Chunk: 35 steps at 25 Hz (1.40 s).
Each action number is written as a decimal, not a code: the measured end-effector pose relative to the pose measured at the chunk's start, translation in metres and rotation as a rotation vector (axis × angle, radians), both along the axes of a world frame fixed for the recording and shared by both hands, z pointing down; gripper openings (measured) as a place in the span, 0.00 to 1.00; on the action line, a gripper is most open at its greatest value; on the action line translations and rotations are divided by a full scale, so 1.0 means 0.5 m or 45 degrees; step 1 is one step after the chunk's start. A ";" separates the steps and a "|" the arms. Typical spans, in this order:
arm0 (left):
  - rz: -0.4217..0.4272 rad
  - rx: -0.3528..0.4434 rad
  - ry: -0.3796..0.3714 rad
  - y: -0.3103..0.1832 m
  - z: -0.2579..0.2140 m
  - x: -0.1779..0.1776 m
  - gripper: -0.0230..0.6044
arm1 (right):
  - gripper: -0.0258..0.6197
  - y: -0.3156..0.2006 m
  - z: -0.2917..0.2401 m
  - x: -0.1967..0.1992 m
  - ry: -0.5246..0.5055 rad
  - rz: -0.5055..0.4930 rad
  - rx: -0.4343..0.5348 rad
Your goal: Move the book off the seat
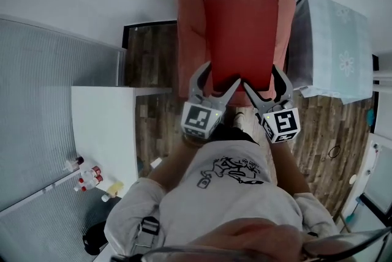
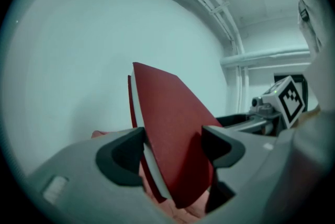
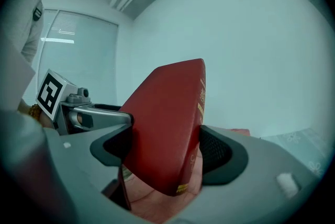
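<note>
The left tool (image 1: 219, 80) and the right tool (image 1: 263, 79), side by side, each have their jaws clamped on the near edge of the red book (image 1: 241, 40), held over the pink seat (image 1: 190, 16).

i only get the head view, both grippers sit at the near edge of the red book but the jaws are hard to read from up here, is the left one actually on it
observer: yes. In the left gripper view the book stands between the left gripper's jaws, with a pad against each cover.
operator: and the right one
observer: same there. The right gripper is shut on the book, one pad on the cover and the other at the spine side.
operator: which side is the spine on
observer: the person's right. The right gripper view shows the spine with gold print, too small to read.
</note>
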State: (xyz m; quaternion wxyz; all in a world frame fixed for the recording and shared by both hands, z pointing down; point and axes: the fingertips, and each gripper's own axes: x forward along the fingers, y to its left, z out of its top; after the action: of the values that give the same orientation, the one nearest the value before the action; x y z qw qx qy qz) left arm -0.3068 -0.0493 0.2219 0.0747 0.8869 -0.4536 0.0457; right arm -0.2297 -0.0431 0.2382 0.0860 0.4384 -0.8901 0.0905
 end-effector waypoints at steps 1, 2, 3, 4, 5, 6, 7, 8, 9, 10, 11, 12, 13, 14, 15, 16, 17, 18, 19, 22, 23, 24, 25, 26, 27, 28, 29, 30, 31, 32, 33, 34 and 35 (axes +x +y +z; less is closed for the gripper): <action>-0.001 0.023 -0.001 0.011 -0.017 0.001 0.58 | 0.66 0.012 -0.015 0.001 -0.003 0.002 0.016; -0.001 0.042 -0.005 0.024 -0.031 0.001 0.58 | 0.66 0.026 -0.028 0.000 -0.004 0.004 0.028; -0.002 0.052 -0.007 0.039 -0.042 -0.002 0.58 | 0.66 0.041 -0.039 -0.003 -0.003 0.005 0.038; -0.005 0.057 -0.004 0.053 -0.051 -0.006 0.58 | 0.66 0.055 -0.048 -0.007 -0.002 0.006 0.047; -0.009 0.060 0.001 0.064 -0.060 -0.011 0.58 | 0.66 0.066 -0.058 -0.012 -0.003 0.006 0.056; -0.011 0.066 0.006 0.071 -0.071 -0.014 0.58 | 0.66 0.073 -0.069 -0.015 -0.005 0.008 0.066; -0.012 0.075 0.011 0.076 -0.081 -0.014 0.58 | 0.66 0.078 -0.079 -0.016 -0.007 0.011 0.077; -0.011 0.086 0.014 0.080 -0.091 -0.013 0.58 | 0.66 0.083 -0.088 -0.015 -0.009 0.015 0.087; -0.008 0.096 0.016 0.084 -0.101 -0.013 0.58 | 0.66 0.087 -0.097 -0.015 -0.010 0.020 0.094; -0.005 0.103 0.016 0.089 -0.109 -0.013 0.58 | 0.66 0.093 -0.104 -0.015 -0.012 0.026 0.099; -0.001 0.107 0.017 0.096 -0.116 -0.013 0.58 | 0.66 0.100 -0.111 -0.016 -0.013 0.032 0.102; 0.005 0.109 0.018 0.103 -0.121 -0.014 0.58 | 0.66 0.107 -0.118 -0.017 -0.013 0.040 0.107; 0.015 0.111 0.021 0.109 -0.126 -0.014 0.58 | 0.66 0.114 -0.122 -0.017 -0.012 0.051 0.112; 0.028 0.115 0.025 0.114 -0.129 -0.013 0.58 | 0.66 0.121 -0.126 -0.015 -0.012 0.065 0.116; 0.042 0.121 0.030 0.119 -0.132 -0.010 0.58 | 0.66 0.127 -0.129 -0.013 -0.013 0.083 0.121; 0.060 0.127 0.035 0.123 -0.134 -0.005 0.58 | 0.66 0.134 -0.130 -0.008 -0.012 0.104 0.127; 0.082 0.132 0.039 0.127 -0.135 0.002 0.58 | 0.66 0.142 -0.131 -0.002 -0.009 0.128 0.135; 0.107 0.135 0.043 0.133 -0.136 0.010 0.58 | 0.66 0.151 -0.132 0.005 -0.003 0.155 0.144; 0.134 0.133 0.048 0.138 -0.137 0.018 0.58 | 0.66 0.161 -0.133 0.012 0.004 0.184 0.152; 0.211 0.125 0.068 0.152 -0.140 0.044 0.58 | 0.66 0.183 -0.141 0.036 0.019 0.274 0.159; 0.237 0.125 0.071 0.158 -0.140 0.055 0.58 | 0.66 0.191 -0.142 0.047 0.023 0.306 0.157; 0.267 0.124 0.072 0.165 -0.139 0.067 0.58 | 0.66 0.202 -0.142 0.059 0.027 0.334 0.159; 0.298 0.120 0.072 0.173 -0.138 0.081 0.58 | 0.65 0.214 -0.141 0.071 0.027 0.359 0.165; 0.330 0.116 0.075 0.180 -0.138 0.096 0.58 | 0.65 0.225 -0.139 0.085 0.025 0.385 0.168; 0.361 0.112 0.080 0.186 -0.137 0.113 0.58 | 0.65 0.235 -0.138 0.099 0.021 0.415 0.168; 0.392 0.110 0.086 0.192 -0.137 0.129 0.58 | 0.65 0.244 -0.138 0.115 0.017 0.451 0.162; 0.422 0.109 0.091 0.199 -0.137 0.146 0.58 | 0.65 0.253 -0.139 0.131 0.016 0.492 0.154; 0.453 0.108 0.093 0.205 -0.138 0.164 0.58 | 0.65 0.264 -0.139 0.148 0.018 0.533 0.148; 0.484 0.106 0.095 0.212 -0.139 0.181 0.58 | 0.65 0.275 -0.140 0.164 0.022 0.568 0.147; 0.515 0.101 0.094 0.219 -0.137 0.198 0.58 | 0.65 0.286 -0.141 0.179 0.026 0.599 0.150; 0.544 0.092 0.091 0.226 -0.132 0.215 0.59 | 0.65 0.297 -0.142 0.195 0.029 0.627 0.150; 0.571 0.084 0.085 0.234 -0.127 0.232 0.59 | 0.65 0.309 -0.142 0.212 0.030 0.653 0.149; 0.599 0.079 0.081 0.243 -0.124 0.251 0.59 | 0.65 0.320 -0.141 0.229 0.030 0.677 0.149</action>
State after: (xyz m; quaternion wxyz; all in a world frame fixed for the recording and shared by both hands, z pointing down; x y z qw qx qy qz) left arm -0.1813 0.0720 0.1600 0.0490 0.9710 -0.2332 0.0198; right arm -0.1151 0.1170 0.1680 0.0442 0.6620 -0.7463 0.0533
